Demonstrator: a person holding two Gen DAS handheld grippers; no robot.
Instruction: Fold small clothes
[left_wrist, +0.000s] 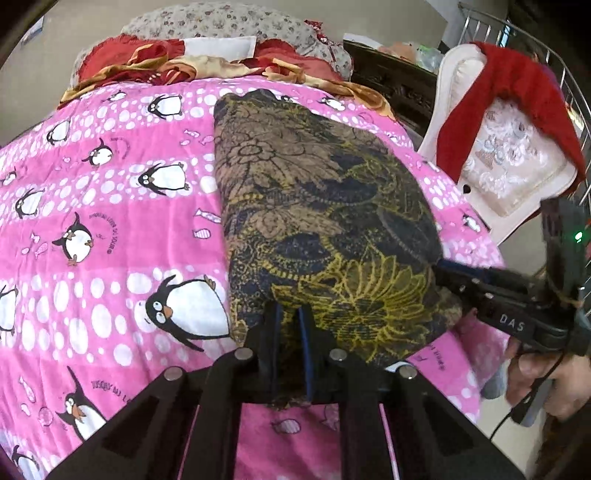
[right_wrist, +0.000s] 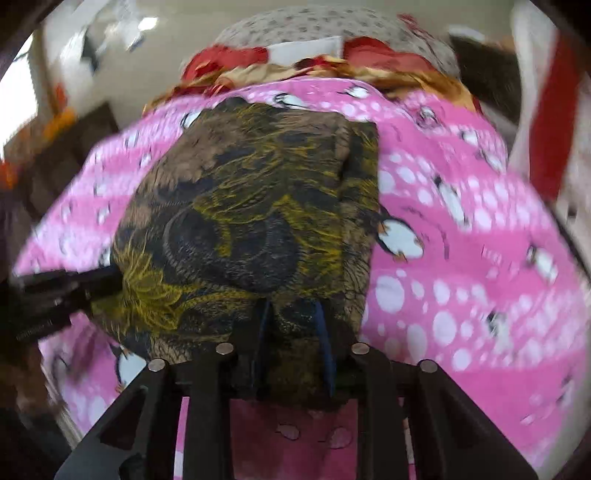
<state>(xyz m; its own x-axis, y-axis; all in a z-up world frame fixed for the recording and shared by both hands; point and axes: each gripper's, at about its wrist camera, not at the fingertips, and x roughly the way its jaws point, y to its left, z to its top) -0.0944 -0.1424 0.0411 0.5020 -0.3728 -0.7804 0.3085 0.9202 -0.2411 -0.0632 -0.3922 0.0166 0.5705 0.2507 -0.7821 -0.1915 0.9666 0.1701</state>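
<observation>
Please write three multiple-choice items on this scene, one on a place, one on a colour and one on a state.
1. Where does the floral garment lie?
A. On the pink penguin bedspread
B. On the white chair
C. On the floor

2. What colour is the cloth draped over the white chair?
A. Blue
B. Red
C. Green

3. How do the left tongs stand?
A. Wide open above the bedspread
B. Closed on the red cloth
C. Closed on the near edge of the floral garment

Answers:
1. A, the pink penguin print shows all around the garment.
2. B, a red cloth hangs over the chair's back.
3. C, the fingers are nearly together with the garment's edge pinched between them.
</observation>
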